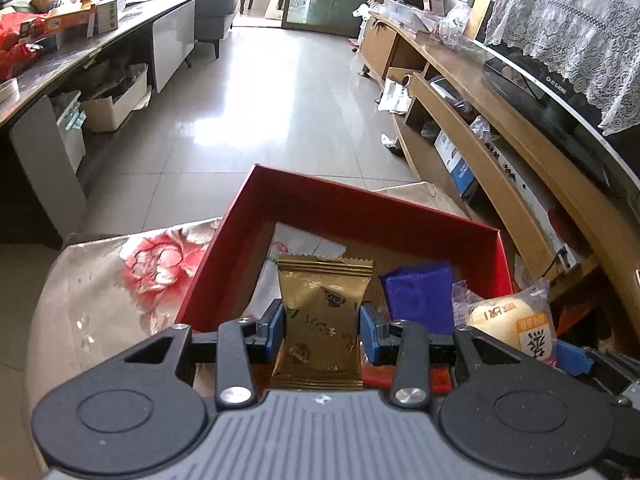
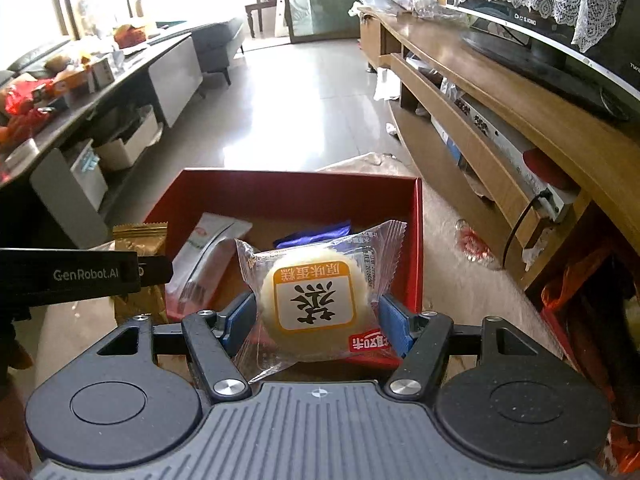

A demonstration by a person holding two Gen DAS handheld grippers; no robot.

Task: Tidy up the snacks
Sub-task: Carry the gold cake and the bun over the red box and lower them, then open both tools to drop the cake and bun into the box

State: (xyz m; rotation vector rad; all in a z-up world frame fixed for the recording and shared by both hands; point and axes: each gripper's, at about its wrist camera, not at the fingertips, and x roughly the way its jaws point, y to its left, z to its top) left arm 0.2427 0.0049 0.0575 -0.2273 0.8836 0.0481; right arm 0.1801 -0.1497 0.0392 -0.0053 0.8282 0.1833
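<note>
My left gripper [image 1: 322,322] is shut on a gold snack packet [image 1: 322,312] and holds it upright over the near edge of a red box [image 1: 360,204]. My right gripper [image 2: 316,320] is shut on a clear-wrapped yellow cake [image 2: 316,300] over the same red box [image 2: 296,184]. The cake also shows at the right of the left wrist view [image 1: 508,324]. The gold packet shows at the left of the right wrist view [image 2: 140,240]. Inside the box lie a purple packet [image 1: 420,296] and a white packet [image 2: 208,252].
The box sits on a floral-cloth surface [image 1: 120,280]. A wooden TV cabinet [image 1: 500,152] runs along the right. A cluttered dark table [image 1: 80,52] stands at the left. Tiled floor [image 1: 260,100] lies beyond the box.
</note>
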